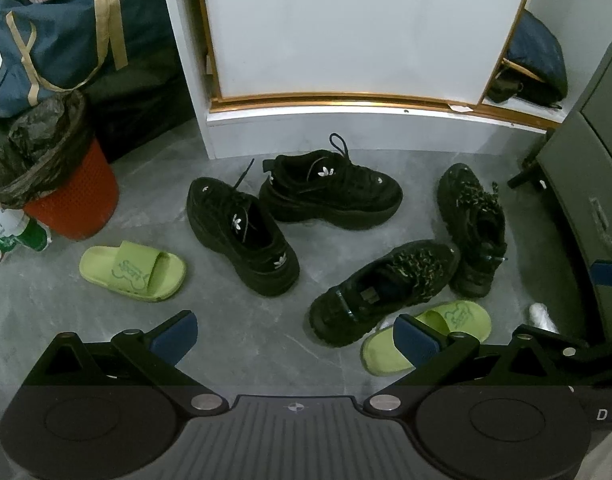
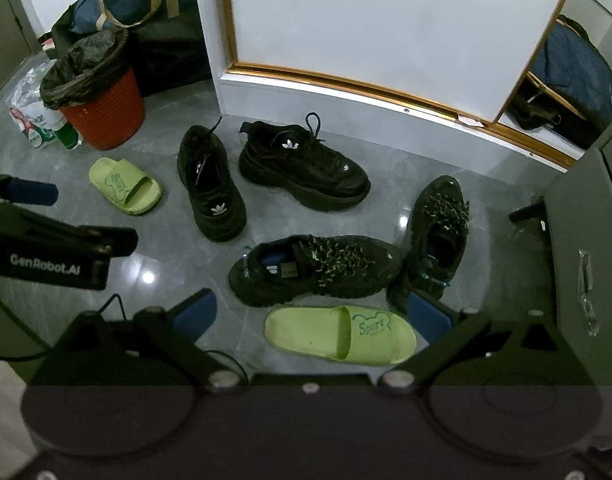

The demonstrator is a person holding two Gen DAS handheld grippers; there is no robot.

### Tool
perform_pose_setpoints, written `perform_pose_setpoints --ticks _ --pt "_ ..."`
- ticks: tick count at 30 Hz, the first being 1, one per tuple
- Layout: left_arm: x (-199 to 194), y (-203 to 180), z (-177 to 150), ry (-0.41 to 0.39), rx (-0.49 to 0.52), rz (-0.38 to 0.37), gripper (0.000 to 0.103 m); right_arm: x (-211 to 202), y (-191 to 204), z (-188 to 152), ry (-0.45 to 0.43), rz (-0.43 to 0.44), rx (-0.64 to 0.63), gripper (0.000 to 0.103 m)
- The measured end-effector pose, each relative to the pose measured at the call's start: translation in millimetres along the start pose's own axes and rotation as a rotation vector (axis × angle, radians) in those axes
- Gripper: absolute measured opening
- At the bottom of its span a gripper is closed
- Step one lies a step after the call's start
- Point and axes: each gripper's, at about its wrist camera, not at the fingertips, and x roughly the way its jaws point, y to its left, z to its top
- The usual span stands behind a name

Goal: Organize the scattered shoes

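Note:
Several shoes lie scattered on the grey floor. A green slipper rests at the left near the bin. Its mate lies at the front right. Two black sneakers with white leaf logos sit in the middle, one angled, one sideways by the wall. Two black sneakers with speckled laces lie at the right, one in front, one behind. My left gripper hovers open above the floor. My right gripper stands open above the near slipper.
A red bin with a black liner stands at the left, with plastic packets beside it. A blue bag sits behind. A white gold-trimmed panel forms the back. A dark green cabinet stands at the right.

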Motion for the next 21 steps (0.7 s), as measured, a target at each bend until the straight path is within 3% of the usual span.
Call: perform_pose_setpoints --ticks 21 --pt "-2.8 -2.6 -0.9 -0.017 0.006 -0.010 0.103 0.6 3.5 1.4 -0.008 -0.013 -0.017 0.103"
